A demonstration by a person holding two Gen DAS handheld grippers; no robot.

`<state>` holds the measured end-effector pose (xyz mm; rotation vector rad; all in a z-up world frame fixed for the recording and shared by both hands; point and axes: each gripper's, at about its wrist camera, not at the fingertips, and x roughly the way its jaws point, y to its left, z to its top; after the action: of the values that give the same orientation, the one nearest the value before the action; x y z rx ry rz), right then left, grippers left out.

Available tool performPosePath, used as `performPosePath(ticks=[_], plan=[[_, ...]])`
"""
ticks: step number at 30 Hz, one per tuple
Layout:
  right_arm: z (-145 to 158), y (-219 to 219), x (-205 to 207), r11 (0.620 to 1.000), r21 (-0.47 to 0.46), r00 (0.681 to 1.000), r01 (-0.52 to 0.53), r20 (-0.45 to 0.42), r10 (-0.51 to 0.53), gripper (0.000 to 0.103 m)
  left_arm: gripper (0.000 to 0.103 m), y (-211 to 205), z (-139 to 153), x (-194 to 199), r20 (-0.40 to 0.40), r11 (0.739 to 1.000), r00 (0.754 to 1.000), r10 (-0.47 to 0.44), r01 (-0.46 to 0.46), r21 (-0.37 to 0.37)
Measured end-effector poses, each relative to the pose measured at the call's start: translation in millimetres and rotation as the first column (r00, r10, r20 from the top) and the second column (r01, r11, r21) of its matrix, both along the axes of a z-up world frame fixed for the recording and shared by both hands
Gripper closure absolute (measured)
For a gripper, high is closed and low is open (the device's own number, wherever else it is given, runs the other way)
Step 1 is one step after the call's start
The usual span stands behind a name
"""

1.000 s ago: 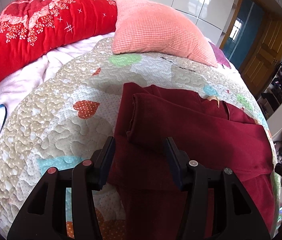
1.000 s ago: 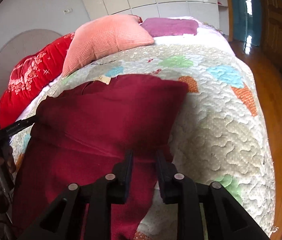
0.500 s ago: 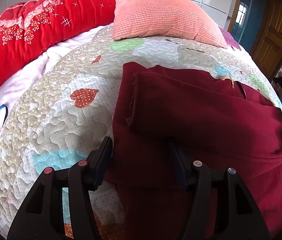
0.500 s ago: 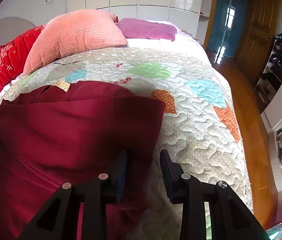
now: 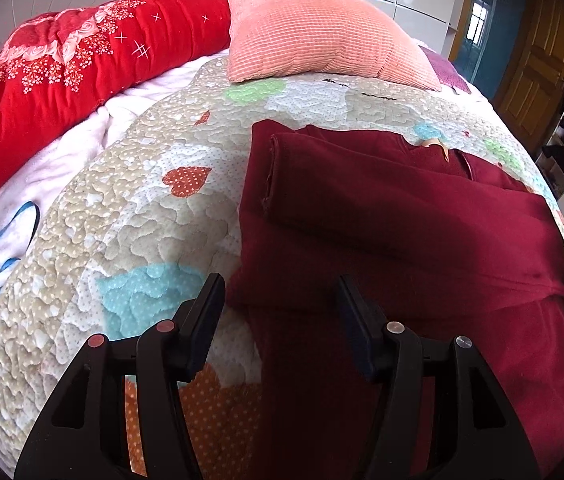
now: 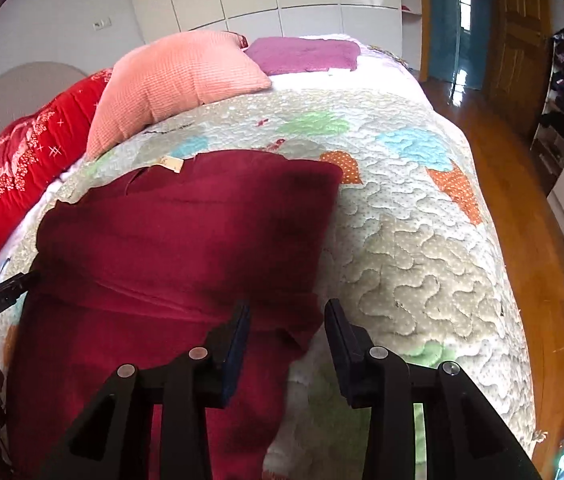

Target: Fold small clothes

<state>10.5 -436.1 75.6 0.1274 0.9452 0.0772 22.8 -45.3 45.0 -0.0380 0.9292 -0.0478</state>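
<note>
The garment (image 5: 401, 240), a dark red knit, lies on the quilt (image 5: 122, 240) near the bed's foot, below the pink pillow (image 5: 321, 36). Its upper part looks already doubled: a folded panel lies across the top, with a clean folded edge down the left side and a straight crease running across the cloth below it. The lower part stretches flat toward the cameras and runs out of view, so I judge the fold about half done (one more fold of that lower length, bottom up, would likely finish it).

The left gripper (image 5: 280, 300) is spread wide, its left finger over the quilt just beside the garment's left edge and its right finger over the cloth; nothing is between them. The right gripper (image 6: 286, 322) is also spread, straddling the garment's right edge at the corner of the fold, left finger over the cloth and right finger over the quilt, pinching nothing. Both sit low at the two ends of the crease; whether they touch the cloth I cannot tell.

A small tan label (image 6: 170, 164) shows at the neckline, at the far edge. Any print on it is too small to read. No brand or other writing can be read anywhere.
</note>
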Motion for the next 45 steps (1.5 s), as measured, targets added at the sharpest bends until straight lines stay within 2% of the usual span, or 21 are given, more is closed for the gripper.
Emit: performPosePath(ticks=[4,8,12,15,16,18,20,23,26,28,29,31,32,33,38,42,45], plan=[[12.4,-3.2,-45.0,0.997,0.064,0.999,-0.044,-0.005,0.044,0.055,0.046,5.4,1.7,-29.6,-0.012,1.000,1.000,-0.013,0.013,-0.012],[18.1,-5.3,-91.3,0.987,0.134,0.996,-0.087,-0.019,0.090,0.052,0.046,14.3,3.7,-66.9,-0.032,0.998,0.999,-0.037,0.035,-0.047],[-2.2,-5.7,-117.4,0.978,0.194,0.995,-0.070,-0.062,0.083,0.044,0.046,25.8,0.8,-103.7,-0.053,0.996,0.998,-0.036,0.032,-0.079],[-28.7,1.3,-122.5,0.966,0.254,0.992,-0.052,-0.101,0.080,0.044,0.046,32.7,-7.6,-124.2,-0.095,0.994,0.995,-0.022,0.012,-0.111],[-35.4,7.3,-124.4,0.961,0.267,0.990,-0.067,-0.104,0.098,0.047,0.046,33.9,-10.2,-130.1,-0.107,0.993,0.994,-0.024,0.011,-0.118],[-36.4,22.7,-129.5,0.973,0.193,0.987,-0.124,-0.080,0.142,0.088,0.046,36.1,-13.1,-141.7,-0.115,0.993,0.993,-0.018,0.004,-0.121],[-27.2,31.3,-138.7,0.983,0.110,0.987,-0.150,-0.036,0.155,0.093,0.046,39.2,-14.8,-152.8,-0.119,0.992,0.993,-0.016,0.002,-0.122],[-27.2,19.9,-142.8,0.995,0.044,0.996,-0.085,-0.038,0.086,0.095,0.046,43.0,-17.8,-167.0,-0.120,0.992,0.993,-0.021,0.006,-0.126],[-30.9,10.9,-152.9,0.992,0.103,0.995,-0.078,-0.047,0.084,0.095,0.041,45.4,-18.9,-175.3,-0.115,0.991,0.993,-0.025,0.010,-0.130],[-26.1,-1.1,-165.6,0.980,0.191,0.998,-0.051,-0.023,0.056,0.095,0.041,47.4,-18.8,-180.2,-0.120,0.991,0.992,-0.030,0.014,-0.136],[-25.1,-8.2,-171.9,0.967,0.252,0.999,-0.036,-0.017,0.041,0.093,0.041,48.3,-18.3,-183.2,-0.123,0.990,0.992,-0.034,0.017,-0.141],[-24.1,-17.0,-185.3,0.938,0.344,0.999,-0.042,-0.008,0.048,0.082,0.041,50.5,-17.6,-188.5,-0.129,0.987,0.991,-0.043,0.022,-0.157],[-24.6,-18.2,-192.7,0.929,0.366,0.998,-0.054,-0.008,0.061,0.065,0.041,51.6,-17.7,-191.9,-0.136,0.986,0.990,-0.047,0.024,-0.164],[-25.8,-17.9,-199.4,0.923,0.379,0.997,-0.065,-0.012,0.075,0.053,0.041,52.9,-18.2,-195.4,-0.144,0.985,0.988,-0.050,0.025,-0.170],[-39.3,-18.5,-228.5,0.890,0.445,0.988,-0.098,-0.065,0.141,0.053,0.034,56.6,-21.9,-211.9,-0.175,0.977,0.982,-0.069,0.030,-0.212],[-43.9,-18.6,-243.7,0.858,0.498,0.985,-0.122,-0.047,0.168,0.050,0.029,55.5,-22.1,-225.7,-0.180,0.973,0.981,-0.079,0.037,-0.226],[-46.3,-11.4,-244.8,0.861,0.487,0.983,-0.146,-0.027,0.183,0.046,0.029,52.6,-22.4,-229.3,-0.180,0.978,0.981,-0.077,0.039,-0.206]])
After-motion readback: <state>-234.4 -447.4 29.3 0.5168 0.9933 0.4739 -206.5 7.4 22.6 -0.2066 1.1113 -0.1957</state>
